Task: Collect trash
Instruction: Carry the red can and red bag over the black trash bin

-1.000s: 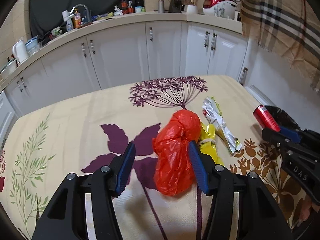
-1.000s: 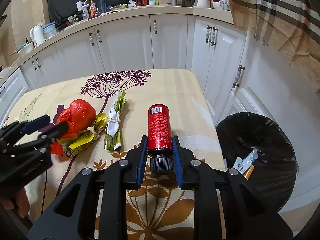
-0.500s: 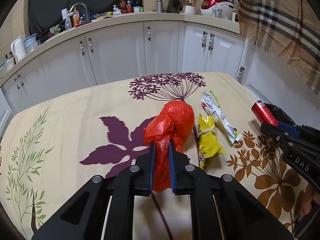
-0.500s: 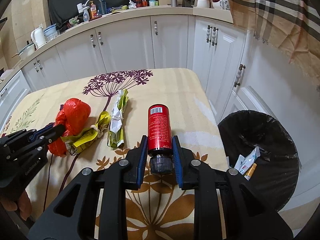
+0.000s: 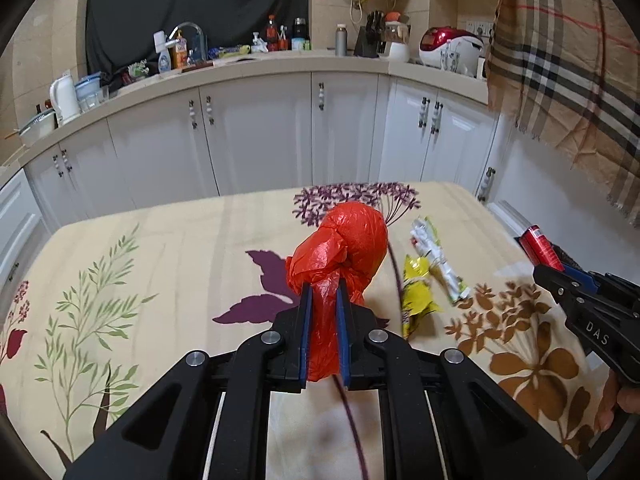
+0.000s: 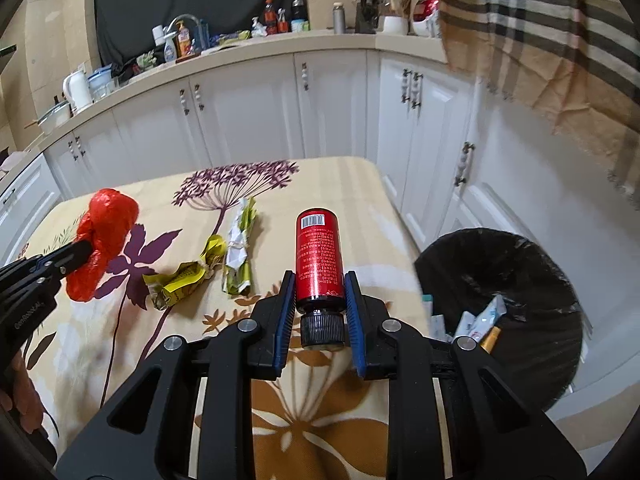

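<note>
My left gripper (image 5: 322, 300) is shut on a crumpled red plastic bag (image 5: 344, 248) and holds it lifted off the table; the bag also shows at the left of the right wrist view (image 6: 104, 236). My right gripper (image 6: 320, 292) is shut on a red bottle (image 6: 319, 256) with a black cap, held above the table's right part; the bottle also shows in the left wrist view (image 5: 538, 246). A yellow wrapper (image 6: 184, 280) and a white-green wrapper (image 6: 240, 248) lie on the table between the two grippers.
The table wears a cream floral cloth (image 5: 160, 264). A bin lined with a black bag (image 6: 504, 304), holding several bits of trash, stands on the floor past the table's right edge. White cabinets (image 5: 256, 136) and a cluttered counter run behind. A plaid cloth (image 5: 568, 56) hangs at upper right.
My left gripper closed on the red bag and lifted it off the table. My right gripper kept hold of the red bottle and shifted slightly toward the bin.
</note>
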The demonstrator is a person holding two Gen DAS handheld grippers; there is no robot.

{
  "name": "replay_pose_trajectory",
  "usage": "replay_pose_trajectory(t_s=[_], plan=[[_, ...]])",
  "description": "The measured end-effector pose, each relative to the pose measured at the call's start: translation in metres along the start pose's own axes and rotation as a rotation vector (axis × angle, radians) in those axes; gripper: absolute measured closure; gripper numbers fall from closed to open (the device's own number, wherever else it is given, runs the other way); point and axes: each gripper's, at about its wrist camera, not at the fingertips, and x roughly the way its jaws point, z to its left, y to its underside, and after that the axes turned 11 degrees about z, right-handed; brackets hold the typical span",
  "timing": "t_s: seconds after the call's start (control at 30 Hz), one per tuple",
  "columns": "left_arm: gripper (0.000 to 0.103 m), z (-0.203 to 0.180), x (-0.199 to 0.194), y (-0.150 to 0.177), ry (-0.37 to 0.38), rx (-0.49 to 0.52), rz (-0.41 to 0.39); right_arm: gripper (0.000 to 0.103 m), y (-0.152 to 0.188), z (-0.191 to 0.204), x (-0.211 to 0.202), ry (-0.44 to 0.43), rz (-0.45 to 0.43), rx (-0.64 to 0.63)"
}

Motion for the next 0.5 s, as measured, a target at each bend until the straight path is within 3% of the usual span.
replay_pose_trajectory(t_s=[0.23, 0.5], plan=[[0.091, -0.032, -0.013, -0.004, 0.035, 0.035, -0.036, 0.08, 0.009, -0.026, -0.024, 0.086, -0.062, 0.037], [0.091, -0.098, -0.011, -0.009, 0.117, 0.118, -0.042, 0.08, 0.02, -0.078, -0.038, 0.179, -0.09, 0.11]])
